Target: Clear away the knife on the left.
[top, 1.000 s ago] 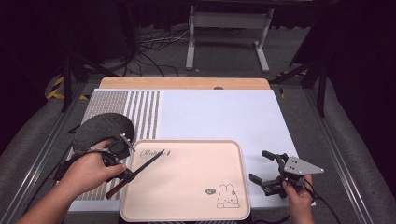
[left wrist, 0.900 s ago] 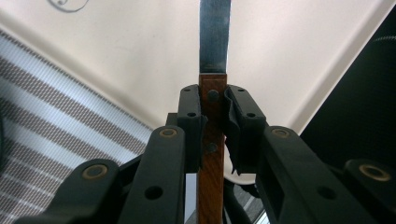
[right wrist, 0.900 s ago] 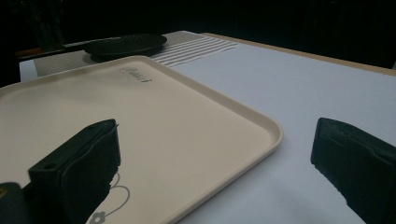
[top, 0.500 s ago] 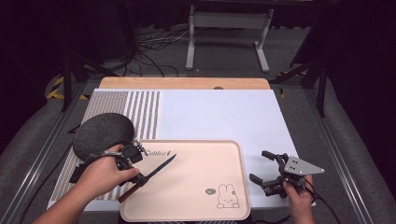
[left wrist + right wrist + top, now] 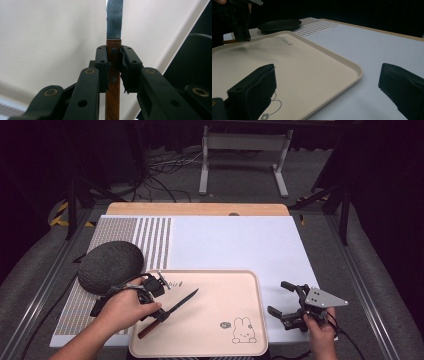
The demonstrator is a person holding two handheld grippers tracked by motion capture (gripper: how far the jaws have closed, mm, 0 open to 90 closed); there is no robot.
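Note:
A knife with a brown wooden handle (image 5: 112, 100) and a steel blade (image 5: 183, 300) is held over the left part of the beige tray (image 5: 215, 290). My left gripper (image 5: 159, 315) is shut on the handle just behind the blade, and both jaws (image 5: 113, 60) press on the wood. The blade points to the far right across the tray. I cannot tell whether the knife touches the tray. My right gripper (image 5: 278, 296) rests on the white mat just right of the tray. It is open (image 5: 328, 70), with nothing between its jaws.
A dark round plate (image 5: 110, 265) lies on the striped mat beside the tray's far left corner. The tray carries a rabbit drawing (image 5: 242, 330) near its front right corner. White mat (image 5: 235, 240) stretches behind the tray to a wooden strip (image 5: 200, 209).
My left gripper has carried the knife to the right, from the tray's left edge to further over the tray. The right gripper has stayed where it was.

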